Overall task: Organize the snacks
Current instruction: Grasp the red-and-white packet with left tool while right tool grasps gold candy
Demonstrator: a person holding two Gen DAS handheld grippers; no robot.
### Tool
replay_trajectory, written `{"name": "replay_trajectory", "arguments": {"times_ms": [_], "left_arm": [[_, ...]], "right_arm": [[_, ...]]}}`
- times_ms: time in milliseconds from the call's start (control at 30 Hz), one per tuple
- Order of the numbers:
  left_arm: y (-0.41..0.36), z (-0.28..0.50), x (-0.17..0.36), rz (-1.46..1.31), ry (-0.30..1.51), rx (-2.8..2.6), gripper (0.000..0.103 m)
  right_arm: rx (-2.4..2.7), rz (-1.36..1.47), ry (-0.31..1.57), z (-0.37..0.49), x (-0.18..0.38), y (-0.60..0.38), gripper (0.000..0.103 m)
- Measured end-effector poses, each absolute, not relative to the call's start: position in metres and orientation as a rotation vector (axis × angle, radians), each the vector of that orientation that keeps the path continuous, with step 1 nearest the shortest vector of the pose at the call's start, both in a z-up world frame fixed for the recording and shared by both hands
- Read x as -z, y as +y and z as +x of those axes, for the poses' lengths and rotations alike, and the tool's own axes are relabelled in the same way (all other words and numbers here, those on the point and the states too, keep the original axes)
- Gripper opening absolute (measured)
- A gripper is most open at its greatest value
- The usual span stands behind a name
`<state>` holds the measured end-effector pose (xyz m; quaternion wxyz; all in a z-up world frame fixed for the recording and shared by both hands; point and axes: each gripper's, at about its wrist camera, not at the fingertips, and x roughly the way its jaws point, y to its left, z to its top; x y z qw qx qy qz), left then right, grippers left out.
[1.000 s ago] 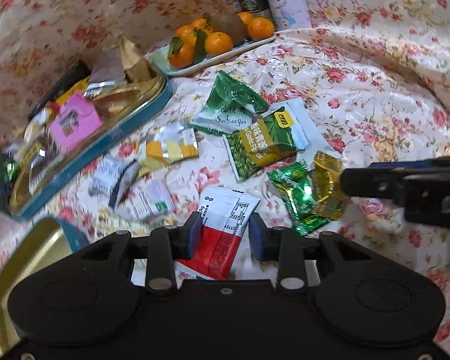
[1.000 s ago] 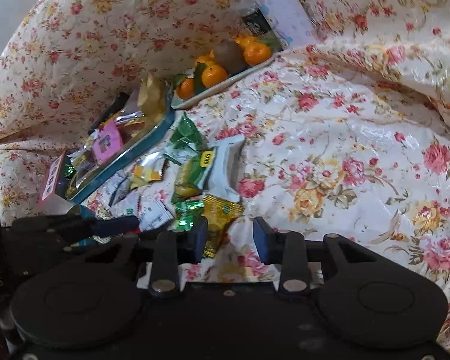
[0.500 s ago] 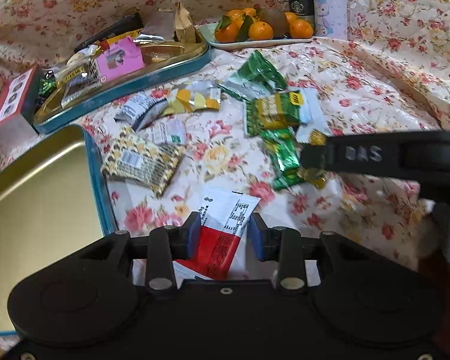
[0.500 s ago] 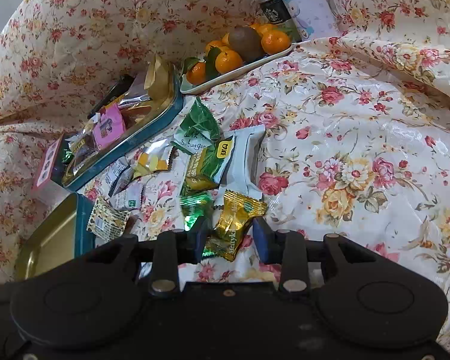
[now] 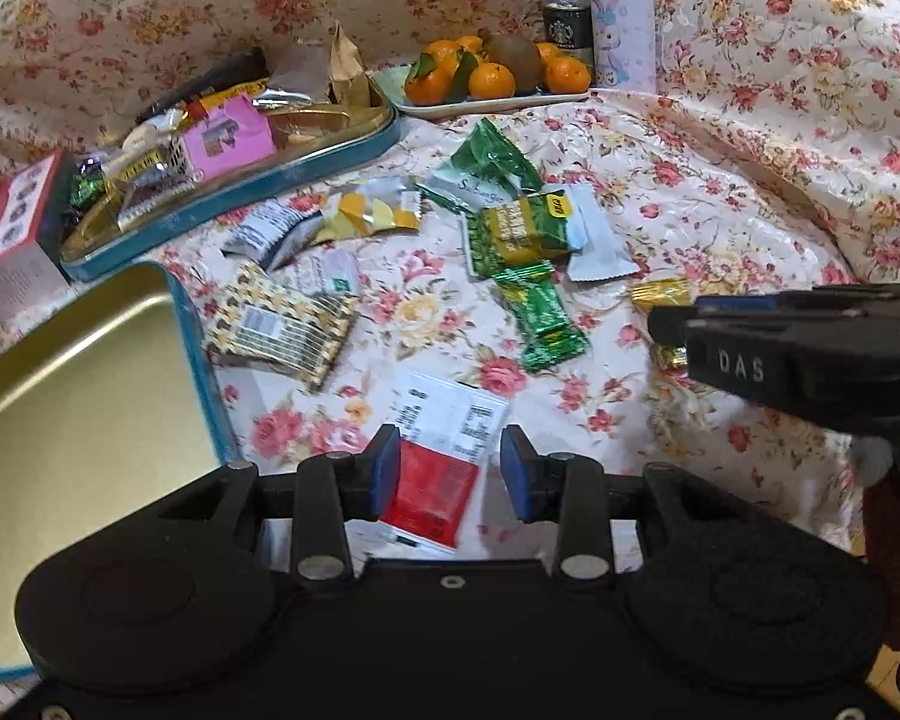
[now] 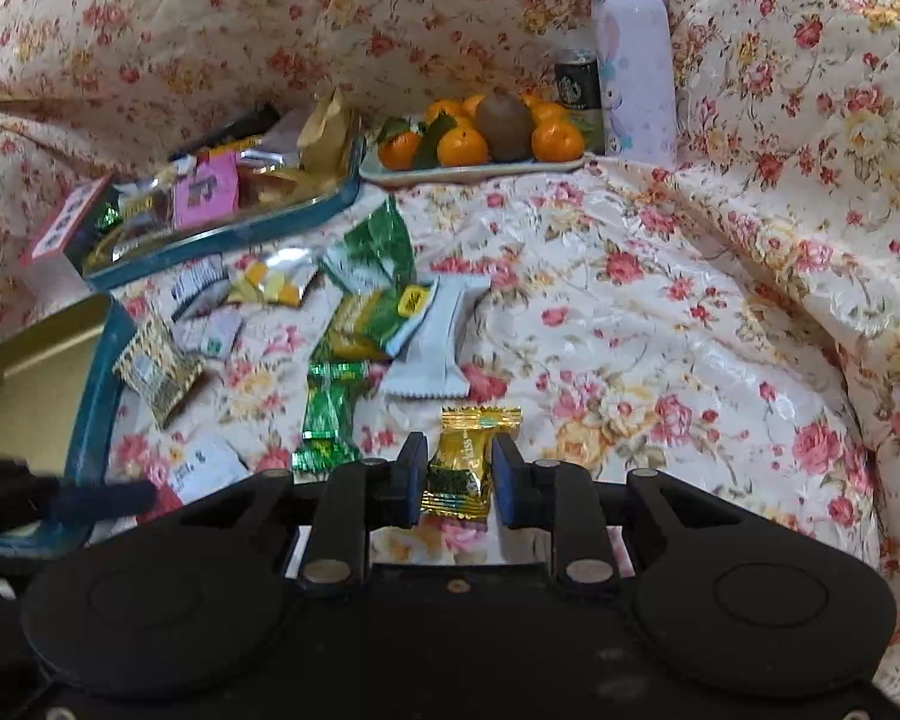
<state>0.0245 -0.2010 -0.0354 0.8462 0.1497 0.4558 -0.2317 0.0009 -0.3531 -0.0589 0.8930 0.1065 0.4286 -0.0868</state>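
Snack packets lie scattered on a floral cloth. A red and white packet [image 5: 444, 456] rests on the cloth between the fingers of my left gripper [image 5: 450, 468]. Its jaws are opening: the left pad is by the packet's edge and a gap shows at the right pad. My right gripper [image 6: 459, 480] is closing on a gold candy [image 6: 462, 456], both pads against its sides. In the left wrist view the right gripper [image 5: 669, 324] comes in from the right over the candy. An empty gold tin with a teal rim [image 5: 198, 348] sits at the left.
A teal tray [image 5: 306, 162] at the back left holds several snacks. Behind stand a plate of oranges [image 5: 510, 103], a dark can [image 5: 567, 30] and a lilac bottle [image 5: 621, 18]. Green packets [image 5: 540, 318] and a gold patterned packet [image 5: 282, 330] lie mid-cloth. The cloth rises in folds at the right.
My left gripper pulled back and rolled, bringing the empty tin into view, and its jaws widened around the red and white packet. The right jaws moved over the gold candy and closed on it.
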Motion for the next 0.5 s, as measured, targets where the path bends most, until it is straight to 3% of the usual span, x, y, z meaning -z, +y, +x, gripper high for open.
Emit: {"name": "replay_trajectory", "arguments": {"times_ms": [500], "left_arm": [[-0.200,0.035,0.044,0.434,0.971,0.608,0.050]], "right_arm": [[0.218,0.182,0.862,-0.004,0.077,-0.343,0.029]]}}
